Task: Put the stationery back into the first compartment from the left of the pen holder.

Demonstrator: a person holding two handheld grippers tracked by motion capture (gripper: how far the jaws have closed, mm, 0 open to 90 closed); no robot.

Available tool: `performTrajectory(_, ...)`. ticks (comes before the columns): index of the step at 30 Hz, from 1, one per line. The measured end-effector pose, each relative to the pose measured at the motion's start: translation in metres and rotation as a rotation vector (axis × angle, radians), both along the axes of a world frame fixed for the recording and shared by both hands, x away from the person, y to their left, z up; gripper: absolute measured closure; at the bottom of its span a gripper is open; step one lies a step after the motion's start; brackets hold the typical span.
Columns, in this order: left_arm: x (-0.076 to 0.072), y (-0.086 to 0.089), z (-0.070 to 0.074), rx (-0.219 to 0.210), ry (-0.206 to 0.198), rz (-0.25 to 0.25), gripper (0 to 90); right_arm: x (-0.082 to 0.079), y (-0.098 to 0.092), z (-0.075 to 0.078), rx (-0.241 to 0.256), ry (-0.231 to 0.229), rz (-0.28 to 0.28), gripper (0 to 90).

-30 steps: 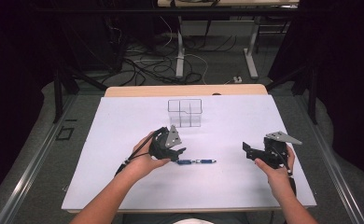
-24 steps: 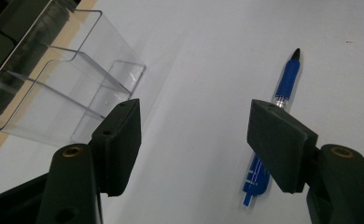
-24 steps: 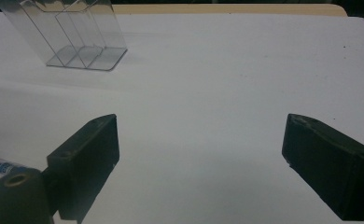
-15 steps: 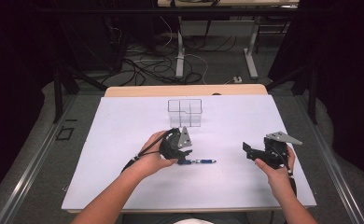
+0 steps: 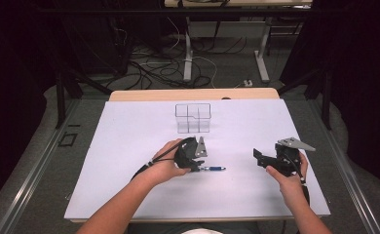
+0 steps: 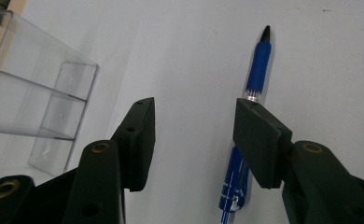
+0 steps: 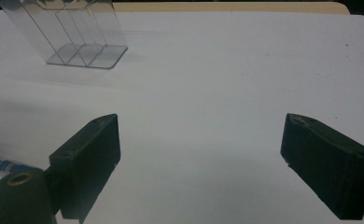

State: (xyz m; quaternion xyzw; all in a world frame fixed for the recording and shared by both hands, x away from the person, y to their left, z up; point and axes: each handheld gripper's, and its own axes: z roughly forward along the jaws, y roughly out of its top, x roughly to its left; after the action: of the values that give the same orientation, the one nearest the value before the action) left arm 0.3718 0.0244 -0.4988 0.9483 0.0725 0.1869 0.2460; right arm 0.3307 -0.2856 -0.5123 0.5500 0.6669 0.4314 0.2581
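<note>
L gripper (image 6: 194, 135) moved down over blue pen (image 6: 257, 70) since prior frame, jaws spread, pen under one jaw (not pinched); R gripper (image 7: 201, 163) unmoved, jaws wide apart.

over the last second the left black two-jaw gripper (image 5: 194, 163) has slid right and slightly nearer across the white table cover, closing on the blue ballpoint pen (image 5: 213, 168); its parted jaws now sit over the pen's left end, one jaw covering the barrel.
</note>
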Motion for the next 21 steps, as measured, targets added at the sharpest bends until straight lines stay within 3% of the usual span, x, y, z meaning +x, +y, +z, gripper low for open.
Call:
performTrajectory(9, -0.002, -0.009, -0.008, 0.061, 0.025, -0.051, 54.6, 0.000, -0.001, 0.000, -0.005, -0.002, 0.005, 11.7)
performTrajectory(21, -0.005, -0.020, -0.014, 0.091, 0.061, -0.077, 63.2, 0.001, -0.001, -0.001, -0.009, 0.002, 0.008, 11.9)
